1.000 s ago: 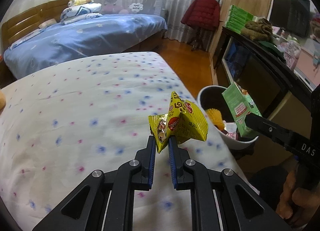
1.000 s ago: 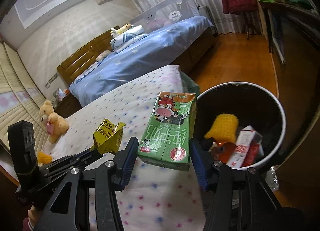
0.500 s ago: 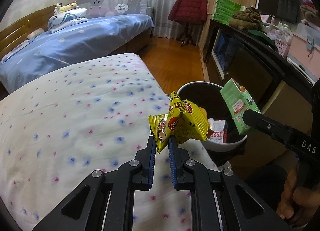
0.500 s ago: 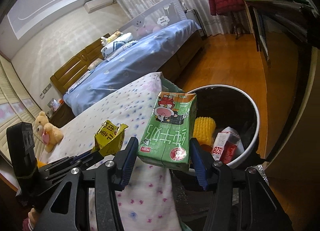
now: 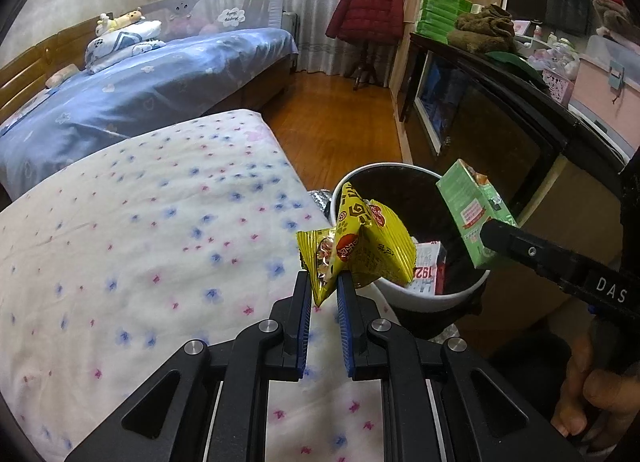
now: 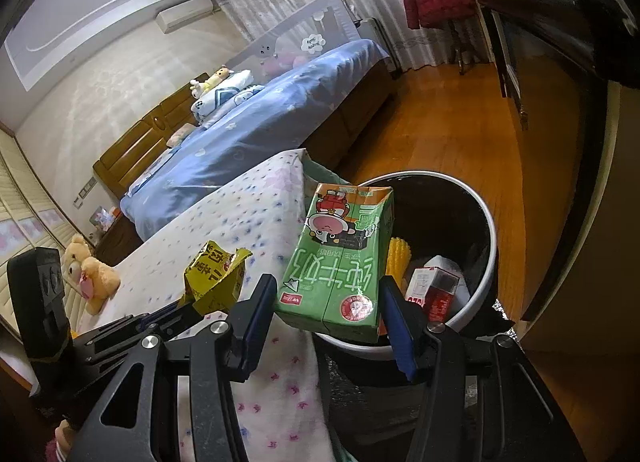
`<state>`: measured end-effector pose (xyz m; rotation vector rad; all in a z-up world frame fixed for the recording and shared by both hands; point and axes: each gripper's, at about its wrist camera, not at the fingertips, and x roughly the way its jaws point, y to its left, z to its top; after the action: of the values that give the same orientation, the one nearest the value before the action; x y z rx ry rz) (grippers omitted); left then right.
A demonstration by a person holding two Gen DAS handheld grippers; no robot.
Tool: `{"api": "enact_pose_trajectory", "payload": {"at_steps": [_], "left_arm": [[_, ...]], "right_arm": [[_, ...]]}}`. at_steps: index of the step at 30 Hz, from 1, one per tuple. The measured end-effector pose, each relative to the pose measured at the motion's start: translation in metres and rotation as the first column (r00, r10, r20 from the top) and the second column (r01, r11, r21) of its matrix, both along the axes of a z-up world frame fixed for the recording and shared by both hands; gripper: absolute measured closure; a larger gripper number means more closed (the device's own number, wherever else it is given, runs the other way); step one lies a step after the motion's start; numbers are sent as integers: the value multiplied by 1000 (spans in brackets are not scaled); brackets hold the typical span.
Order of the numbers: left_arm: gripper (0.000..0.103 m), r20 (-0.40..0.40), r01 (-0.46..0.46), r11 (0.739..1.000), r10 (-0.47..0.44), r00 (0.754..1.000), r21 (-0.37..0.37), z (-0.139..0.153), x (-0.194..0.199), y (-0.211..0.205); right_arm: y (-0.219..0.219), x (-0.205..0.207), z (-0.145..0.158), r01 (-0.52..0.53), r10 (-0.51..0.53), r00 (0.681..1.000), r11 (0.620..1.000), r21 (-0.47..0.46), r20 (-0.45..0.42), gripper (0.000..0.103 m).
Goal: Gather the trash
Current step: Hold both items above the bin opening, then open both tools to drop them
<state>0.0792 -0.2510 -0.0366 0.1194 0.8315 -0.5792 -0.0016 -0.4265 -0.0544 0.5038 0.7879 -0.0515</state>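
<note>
Gripping a yellow snack wrapper (image 5: 356,246), the left gripper (image 5: 323,282) has its fingers pinched narrow on the crumpled foil — at the near rim of the white trash bin (image 5: 420,298). The right gripper (image 6: 332,302) clamps a green milk carton (image 6: 340,258) between its blue pads, over the bin's edge. Inside lie a yellow corn cob (image 6: 398,258) and a red-and-white box (image 6: 434,290) — beside the flower-print bed (image 5: 140,229).

Trash bin's (image 6: 486,286) near rim behind the green carton (image 6: 340,262); bin's base out of sight.
</note>
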Motion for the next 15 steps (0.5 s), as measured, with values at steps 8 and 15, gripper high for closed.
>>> {"api": "enact_pose_trajectory", "payload": {"at_steps": [8,15], "left_arm": [[91,1,13,1000,-13,1000,0,0,5,-8],[91,-6,27,1000,-27,1000,6,-3,9,-16]], "right_arm": [[-10,1,-1,12,-12,1000,1000,-1,-4,50],[-13,3,-2,20,-20,1000,1000,-2,-13,50]]}}
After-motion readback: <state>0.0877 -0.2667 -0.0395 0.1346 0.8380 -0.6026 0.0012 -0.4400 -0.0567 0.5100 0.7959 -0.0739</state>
